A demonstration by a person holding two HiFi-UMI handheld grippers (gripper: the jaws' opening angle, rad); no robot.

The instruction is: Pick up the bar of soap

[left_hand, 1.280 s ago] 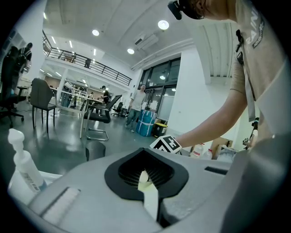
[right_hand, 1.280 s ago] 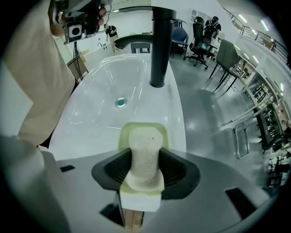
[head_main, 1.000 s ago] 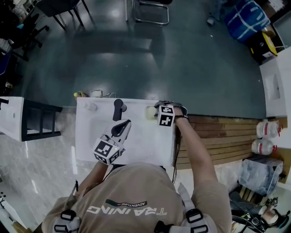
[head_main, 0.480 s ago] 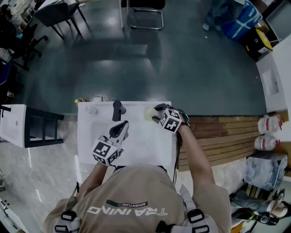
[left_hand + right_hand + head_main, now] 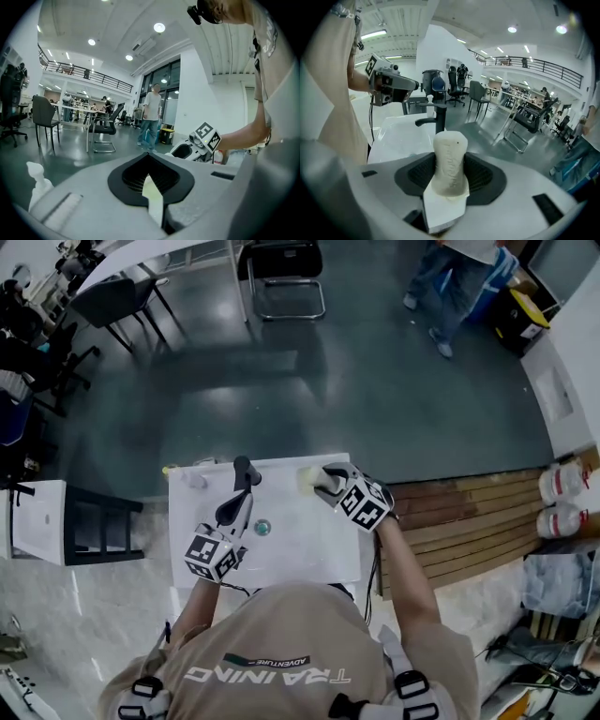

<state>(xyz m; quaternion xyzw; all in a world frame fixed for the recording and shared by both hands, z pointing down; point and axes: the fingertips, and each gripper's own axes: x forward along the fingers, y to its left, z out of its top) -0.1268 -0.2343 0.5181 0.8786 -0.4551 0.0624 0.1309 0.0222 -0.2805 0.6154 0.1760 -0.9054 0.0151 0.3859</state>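
The right tool is clamped on the pale bar of soap, near the back right corner of the white worktop. The left tool is closed and holds nothing. The grasp seems made. Next, I think, comes a straight lift with a firm grip.

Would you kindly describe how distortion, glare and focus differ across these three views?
Head view: glossy grey floor shows soft glare. Left gripper view: fisheye, dark corners, round ceiling light flares. Right gripper view: fisheye too; pale rounded bar of soap fairly sharp.
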